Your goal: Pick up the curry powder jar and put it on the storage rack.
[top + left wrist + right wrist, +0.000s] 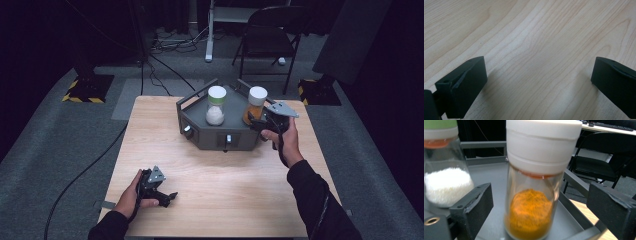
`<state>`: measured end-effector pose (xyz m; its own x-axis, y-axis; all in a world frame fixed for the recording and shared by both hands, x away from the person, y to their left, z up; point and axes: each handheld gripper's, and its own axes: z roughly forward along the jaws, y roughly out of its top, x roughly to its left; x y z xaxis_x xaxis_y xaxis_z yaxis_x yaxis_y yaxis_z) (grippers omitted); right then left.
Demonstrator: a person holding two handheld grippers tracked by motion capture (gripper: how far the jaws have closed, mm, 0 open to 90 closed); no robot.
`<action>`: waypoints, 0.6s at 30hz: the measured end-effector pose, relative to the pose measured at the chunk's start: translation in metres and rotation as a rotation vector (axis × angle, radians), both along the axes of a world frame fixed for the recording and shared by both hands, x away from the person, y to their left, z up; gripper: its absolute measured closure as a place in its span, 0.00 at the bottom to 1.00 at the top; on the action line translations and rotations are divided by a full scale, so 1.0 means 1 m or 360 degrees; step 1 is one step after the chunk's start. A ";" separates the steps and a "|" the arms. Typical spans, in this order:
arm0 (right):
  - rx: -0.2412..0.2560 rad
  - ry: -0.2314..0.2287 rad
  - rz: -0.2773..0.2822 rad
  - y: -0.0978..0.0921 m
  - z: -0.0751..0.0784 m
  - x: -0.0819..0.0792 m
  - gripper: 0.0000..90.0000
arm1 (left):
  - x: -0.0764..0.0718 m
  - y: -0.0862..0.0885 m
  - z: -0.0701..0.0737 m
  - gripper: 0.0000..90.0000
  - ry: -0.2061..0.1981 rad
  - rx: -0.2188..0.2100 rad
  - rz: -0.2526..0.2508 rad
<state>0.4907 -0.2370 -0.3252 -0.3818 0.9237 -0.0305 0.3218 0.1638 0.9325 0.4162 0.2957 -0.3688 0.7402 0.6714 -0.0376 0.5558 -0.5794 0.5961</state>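
Two jars on the grey tray (pixel 200 127), which sits at the table's (pixel 210 200) far edge, right of centre. Orange jar (pixel 255 105) stands upright in the tray's right corner; white jar (pixel 216 106) upright just left of it, apart. I've got the right gripper (pixel 260 122) at the orange jar: in the right gripper view its jaws stand wide, one on each side of the orange jar (pixel 534 195), neither touching the glass. White jar (pixel 444 170) shows beyond the near jaw. Left gripper (pixel 170 196) rests near the table's near-left corner; jaws spread wide over bare wood (pixel 536 50), nothing between them.
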 end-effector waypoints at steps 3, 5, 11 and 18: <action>-0.0003 -0.0014 0.0011 -0.003 -0.003 -0.006 0.08 | 0.000 0.000 0.000 0.00 0.0000 -0.0001 0.0001; -0.0004 -0.0017 0.0023 -0.005 -0.005 -0.011 0.08 | 0.000 0.000 0.000 0.00 -0.0001 0.0000 0.0001; -0.0047 -0.0040 0.0061 -0.005 -0.015 -0.026 0.08 | 0.000 0.000 0.000 0.00 0.0000 -0.0001 0.0001; -0.0093 -0.0092 0.0073 -0.005 -0.028 -0.047 0.07 | 0.000 0.000 0.000 0.00 0.0000 -0.0001 0.0001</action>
